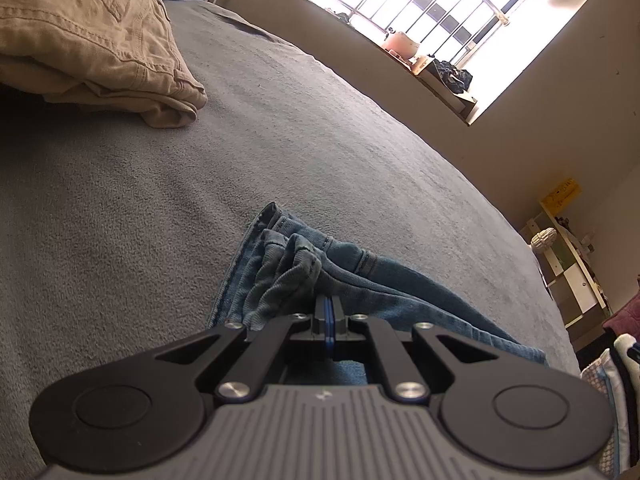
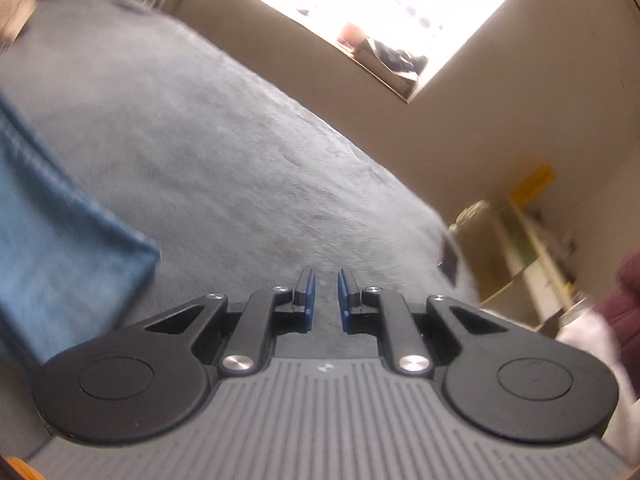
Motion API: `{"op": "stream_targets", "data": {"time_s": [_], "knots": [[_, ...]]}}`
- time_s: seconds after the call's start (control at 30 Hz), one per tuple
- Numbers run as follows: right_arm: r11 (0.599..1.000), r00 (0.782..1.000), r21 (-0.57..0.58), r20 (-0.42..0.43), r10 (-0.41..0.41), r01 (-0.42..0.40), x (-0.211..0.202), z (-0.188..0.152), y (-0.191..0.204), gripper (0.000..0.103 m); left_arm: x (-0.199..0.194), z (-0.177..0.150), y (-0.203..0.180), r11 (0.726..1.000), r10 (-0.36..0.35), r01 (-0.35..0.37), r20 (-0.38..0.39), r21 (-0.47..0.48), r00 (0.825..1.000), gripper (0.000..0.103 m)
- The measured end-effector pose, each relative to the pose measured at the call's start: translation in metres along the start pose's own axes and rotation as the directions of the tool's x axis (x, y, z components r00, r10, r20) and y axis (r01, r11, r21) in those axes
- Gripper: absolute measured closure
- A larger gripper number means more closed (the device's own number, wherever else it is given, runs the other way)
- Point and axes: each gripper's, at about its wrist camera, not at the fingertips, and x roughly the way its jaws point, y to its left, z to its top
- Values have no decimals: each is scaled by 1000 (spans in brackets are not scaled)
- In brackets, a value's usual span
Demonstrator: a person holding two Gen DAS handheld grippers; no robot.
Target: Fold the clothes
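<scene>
Two grippers, one pair of jeans on the bed, fold half set up.

L gripper (image 1: 329, 312) is clamped tight on a bunched edge of the jeans (image 1: 360, 280), prob. pinning that end so the denim can be doubled over. R gripper (image 2: 324, 292) has a narrow gap btwn its jaws w/ nothing in it, over bare grey blanket (image 2: 240, 140). Only the L view shows the folded tan trousers (image 1: 92, 40) far left; the R view, blurred, shows flat denim at its left.

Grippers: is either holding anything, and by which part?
Left gripper is shut on the blue jeans, at a bunched fold. Right gripper holds nothing.
</scene>
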Motion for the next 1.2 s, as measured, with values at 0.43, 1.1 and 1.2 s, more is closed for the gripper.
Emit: {"op": "stream_targets", "data": {"time_s": [0.43, 1.1, 1.2], "knots": [[920, 926, 111, -4, 378, -375, 4, -12, 85, 93, -2, 0, 0, 1000, 1, -1, -4, -9, 1000, 100], [792, 794, 215, -100, 600, -572, 15, -39, 105, 92, 0, -1, 2, 1000, -4, 4, 2, -5, 1000, 100], [798, 802, 224, -93, 590, -560, 16, -46, 113, 92, -1, 0, 1, 1000, 1, -1, 0, 3, 1000, 100]]}}
